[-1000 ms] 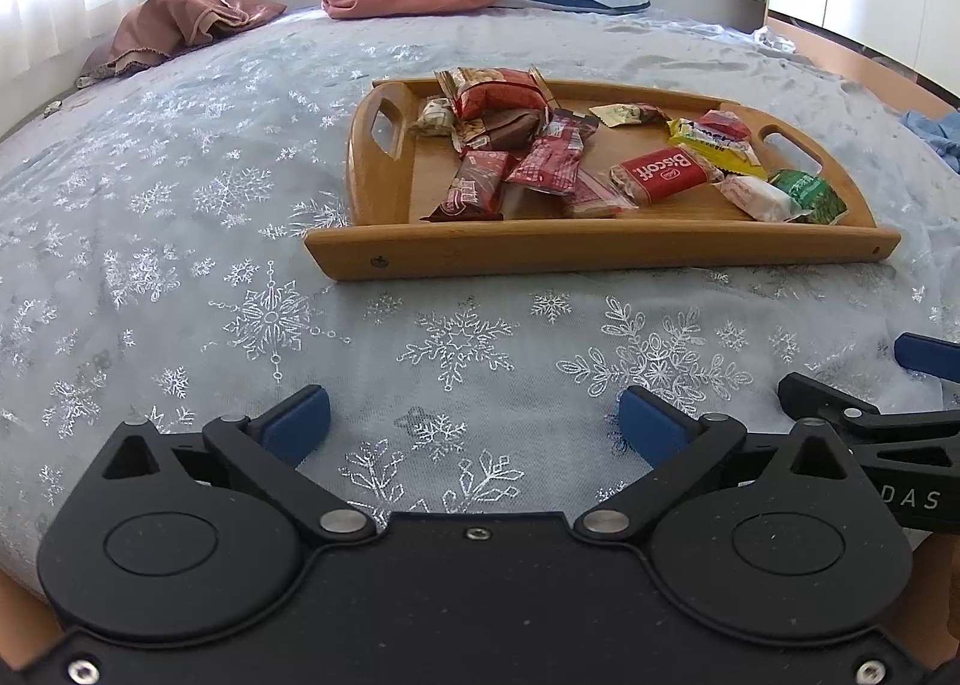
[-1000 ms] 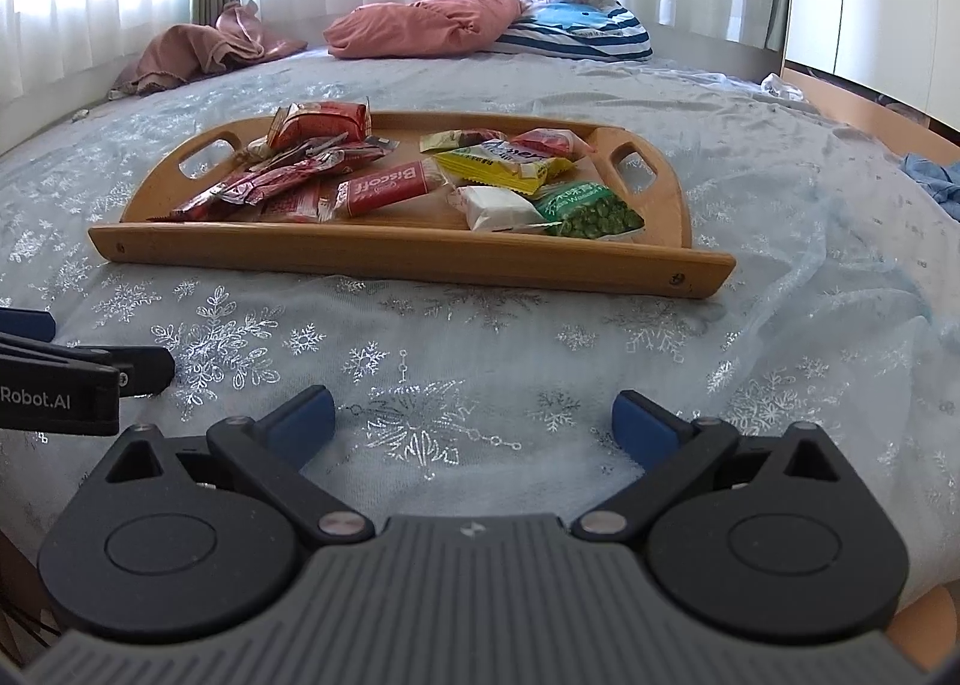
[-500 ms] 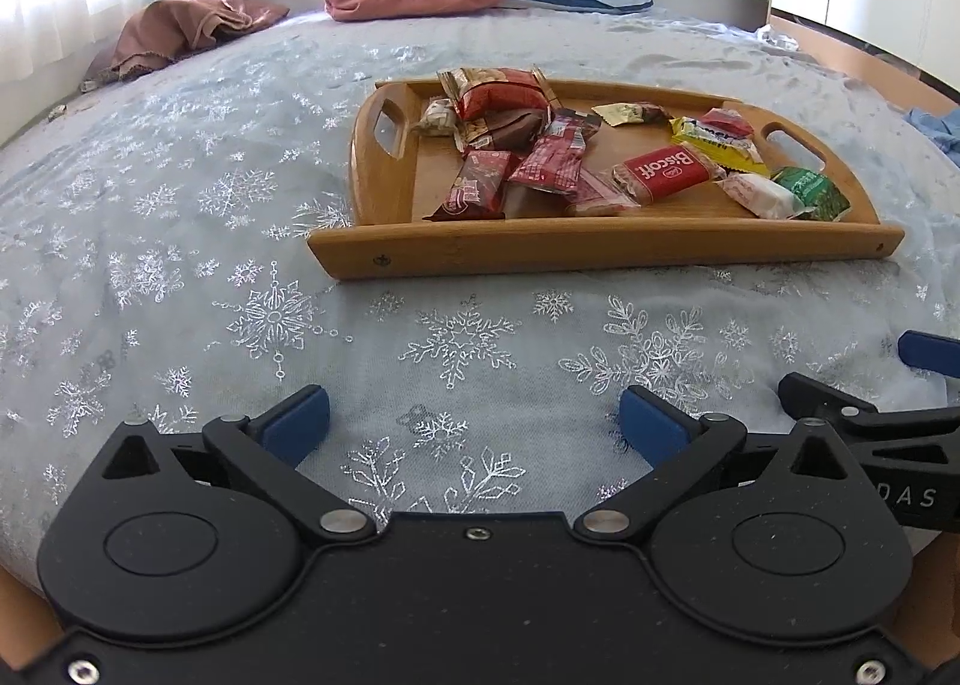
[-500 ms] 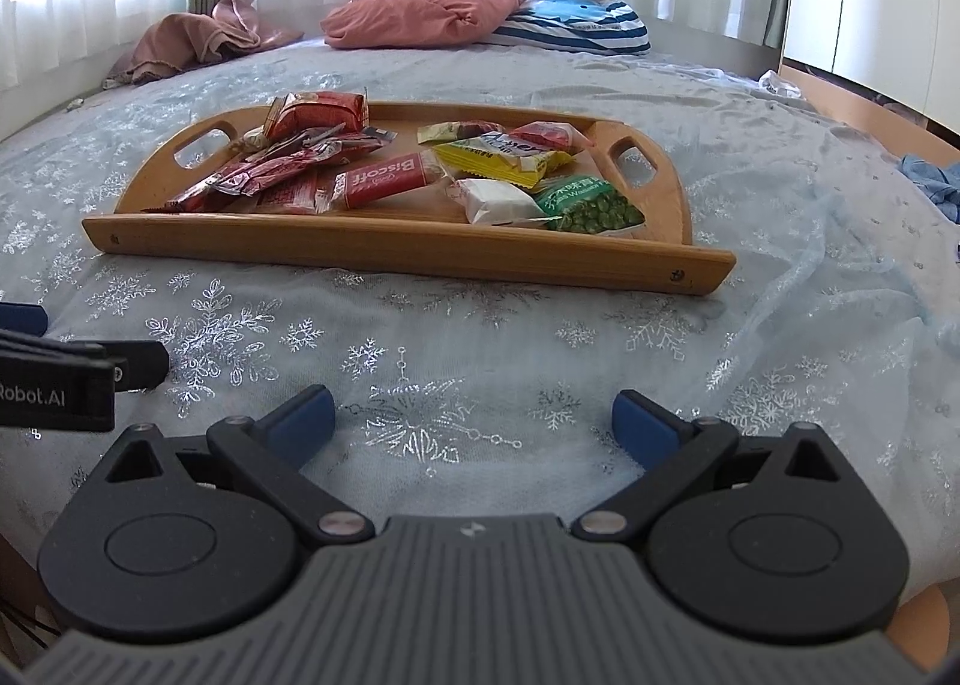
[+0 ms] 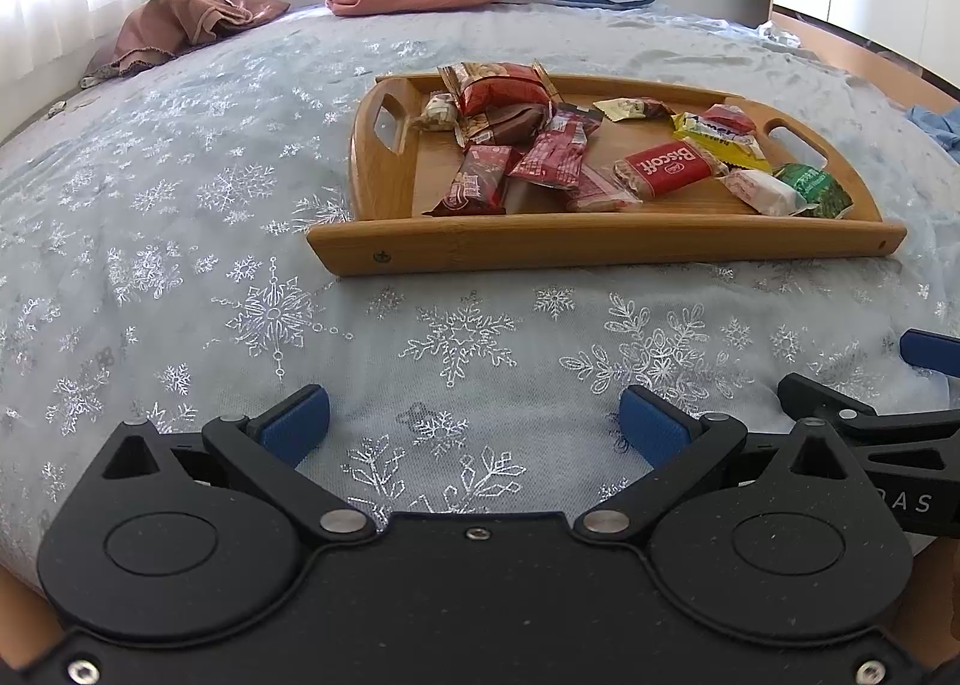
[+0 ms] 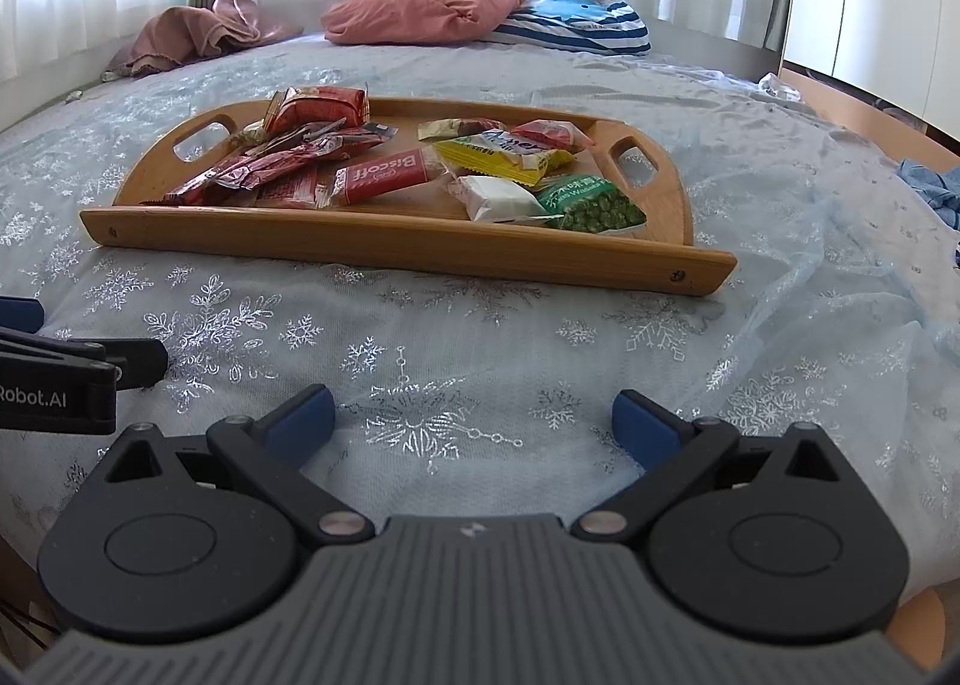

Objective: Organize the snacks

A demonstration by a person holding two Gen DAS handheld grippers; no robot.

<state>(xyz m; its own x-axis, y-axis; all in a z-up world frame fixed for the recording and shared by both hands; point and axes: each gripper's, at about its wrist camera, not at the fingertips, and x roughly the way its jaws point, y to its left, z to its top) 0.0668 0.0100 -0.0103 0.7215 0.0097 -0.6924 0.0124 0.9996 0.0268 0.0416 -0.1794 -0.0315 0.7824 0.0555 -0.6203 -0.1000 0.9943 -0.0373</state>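
Left gripper [image 5: 474, 424] and right gripper [image 6: 473, 421] hover side by side, both spread wide and empty, over the snowflake bedspread [image 5: 180, 265]; ahead, well apart, the wooden tray [image 6: 384, 238] holds snack packets, a Biscoff pack [image 6: 384, 176] among them

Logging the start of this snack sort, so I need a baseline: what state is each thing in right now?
Left gripper: open, empty, above the bedspread.
Right gripper: open, empty.
Wooden tray: flat on the bed, holding mixed snacks.
Biscoff pack: sealed, lying flat.
Green pea bag: sealed, at the tray's right end.
Red wrappers: piled, overlapping.
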